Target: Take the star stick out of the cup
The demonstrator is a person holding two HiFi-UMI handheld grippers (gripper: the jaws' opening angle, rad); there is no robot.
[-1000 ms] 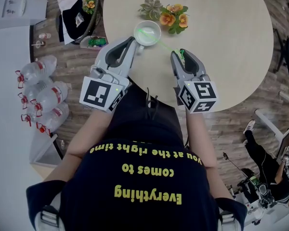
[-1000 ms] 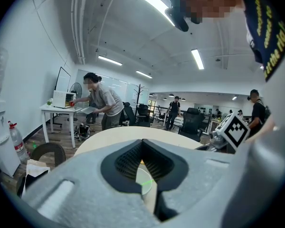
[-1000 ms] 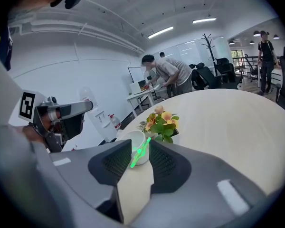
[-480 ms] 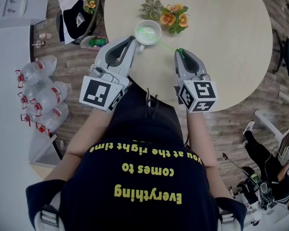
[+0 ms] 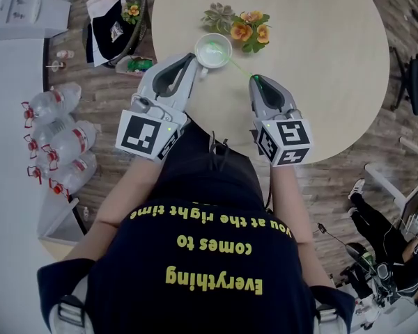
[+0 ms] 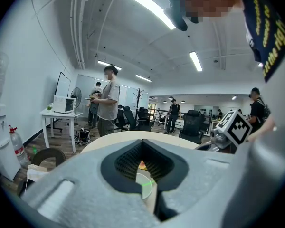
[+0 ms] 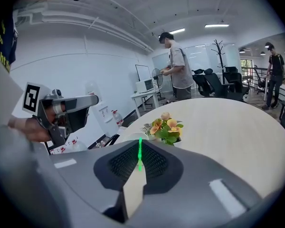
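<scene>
A white cup [image 5: 213, 49] stands on the round beige table [image 5: 320, 61] near its front edge. A thin green star stick [image 5: 238, 67] slants out of it toward the right, its star end inside the cup. My left gripper [image 5: 195, 62] is shut, tips at the cup's near handle side; the cup [image 6: 145, 186] shows just past its jaws. My right gripper [image 5: 254, 81] is closing, and its jaws pinch the stick's free end. In the right gripper view the green stick [image 7: 139, 156] runs into the narrow gap between the jaws.
A small pot of orange flowers [image 5: 249, 28] and a pale succulent [image 5: 218, 11] stand just behind the cup. Several water bottles [image 5: 63, 138] lie on the floor at left. People stand and walk in the office beyond.
The right gripper's jaws have closed from open onto the stick's end and shifted slightly left. The left gripper and the cup have stayed put.
</scene>
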